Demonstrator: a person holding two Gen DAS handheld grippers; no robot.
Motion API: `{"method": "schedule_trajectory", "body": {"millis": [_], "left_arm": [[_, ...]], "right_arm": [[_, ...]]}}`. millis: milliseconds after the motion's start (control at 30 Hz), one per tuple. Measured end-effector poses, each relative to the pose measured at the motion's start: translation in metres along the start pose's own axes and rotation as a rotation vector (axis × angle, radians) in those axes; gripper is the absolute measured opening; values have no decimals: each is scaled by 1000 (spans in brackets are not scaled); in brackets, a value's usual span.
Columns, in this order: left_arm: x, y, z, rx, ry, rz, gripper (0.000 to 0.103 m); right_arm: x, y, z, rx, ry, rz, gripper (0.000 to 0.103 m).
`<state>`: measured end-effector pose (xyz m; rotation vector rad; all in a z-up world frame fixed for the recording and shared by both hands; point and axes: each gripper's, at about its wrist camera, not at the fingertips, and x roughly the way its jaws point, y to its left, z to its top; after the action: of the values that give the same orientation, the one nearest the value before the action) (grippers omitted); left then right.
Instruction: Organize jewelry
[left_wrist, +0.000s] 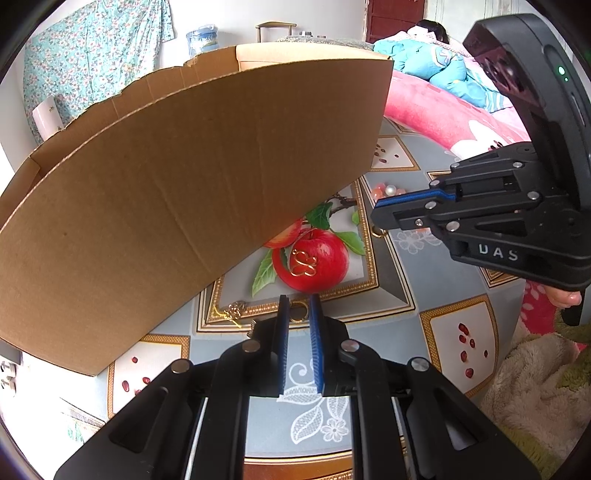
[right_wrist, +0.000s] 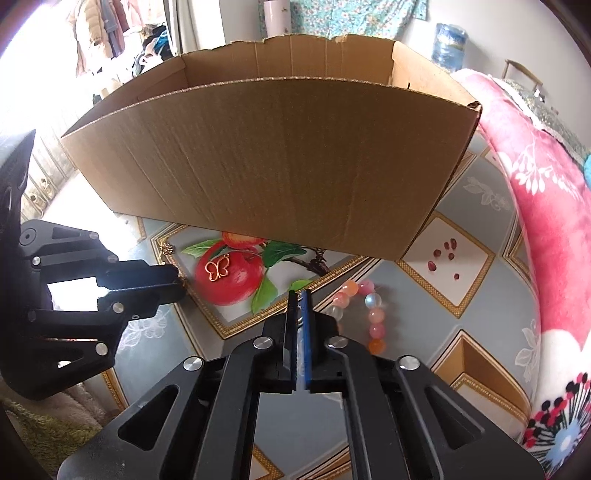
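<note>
Patterned tablecloth (right_wrist: 461, 221) bears a bead bracelet (right_wrist: 364, 314) just beside the right gripper (right_wrist: 300, 295), fingers clenched empty.

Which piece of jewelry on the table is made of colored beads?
The bead bracelet, a loop of pink, orange and milky round beads lying right of the right gripper. The gold butterfly on the printed apple is thin gold wire.
</note>
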<state>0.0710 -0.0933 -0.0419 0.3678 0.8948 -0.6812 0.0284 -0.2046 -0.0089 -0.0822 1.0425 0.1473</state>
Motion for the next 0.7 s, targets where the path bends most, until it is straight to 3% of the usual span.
{"method": "schedule_trajectory", "body": {"millis": [133,700], "left_arm": [[0,0,0,-1,1,0,10],[-2,2,0,-22,0,-3,10]], "right_arm": [[1,4,-4,0,5,-6,15],[19,19,0,-46,39,0,16]]}}
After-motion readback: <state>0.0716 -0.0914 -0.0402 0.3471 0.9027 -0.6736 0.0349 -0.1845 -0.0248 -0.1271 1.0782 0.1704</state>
